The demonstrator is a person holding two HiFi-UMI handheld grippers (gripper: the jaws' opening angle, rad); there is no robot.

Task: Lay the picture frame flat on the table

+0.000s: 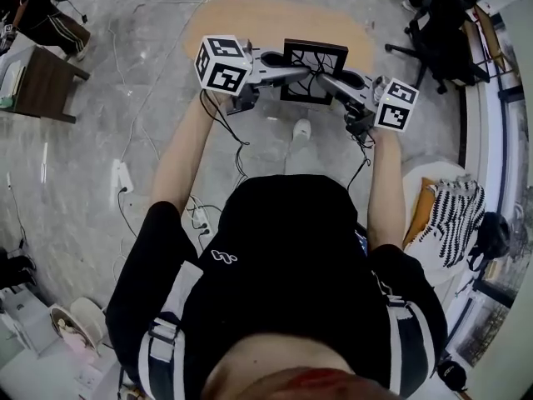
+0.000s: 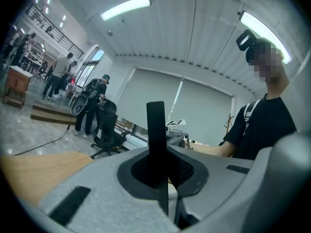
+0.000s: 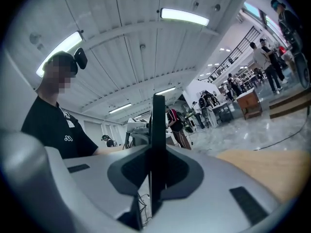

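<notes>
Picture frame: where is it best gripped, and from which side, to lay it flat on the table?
By its thin side borders, one gripper coming in from each side. The picture frame is a slim black rectangle by the table. Its borders fit edge-on between jaws, as the left gripper and right gripper pinch it now, which should steady it for lowering.

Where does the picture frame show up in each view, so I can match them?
Head view: frame upper centre, by the table's near edge.
Left gripper view: frame dead centre, an edge-on dark bar clamped in the jaws.
Right gripper view: same, centre.
Shared landmark: wooden table, lower left in left gripper view, lower right in right.
</notes>
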